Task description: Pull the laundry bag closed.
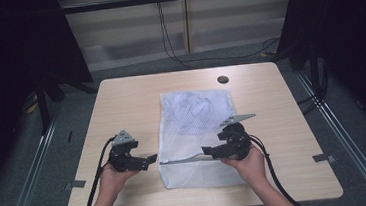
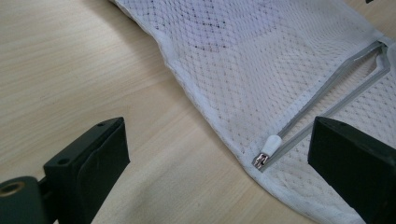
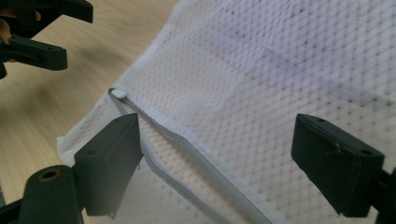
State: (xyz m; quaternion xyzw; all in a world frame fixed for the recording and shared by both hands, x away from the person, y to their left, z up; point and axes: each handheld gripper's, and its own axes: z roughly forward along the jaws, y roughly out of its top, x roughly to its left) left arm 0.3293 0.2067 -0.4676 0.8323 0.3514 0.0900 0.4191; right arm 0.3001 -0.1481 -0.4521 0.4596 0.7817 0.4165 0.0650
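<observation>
A white mesh laundry bag (image 1: 195, 117) lies flat on the wooden table (image 1: 121, 103). Across its near part runs a grey zipper (image 1: 183, 159), partly parted, with a small white pull (image 2: 268, 149) at the bag's left edge. My left gripper (image 1: 152, 159) rests on the table just left of the bag, open, its jaws (image 2: 217, 140) standing either side of the pull without touching it. Over the zipper's right part, my right gripper (image 1: 206, 151) is open; its jaws (image 3: 217, 135) straddle the zipper tapes and mesh (image 3: 289, 60) with no pad pressing. The right gripper view also shows the pull (image 3: 117, 93) and the left gripper (image 3: 77, 35).
A round cable hole (image 1: 223, 79) sits near the table's far edge. Bare wood lies on both sides of the bag. Black cables (image 1: 171, 44) hang behind the table, and dark curtains and floor rails flank it.
</observation>
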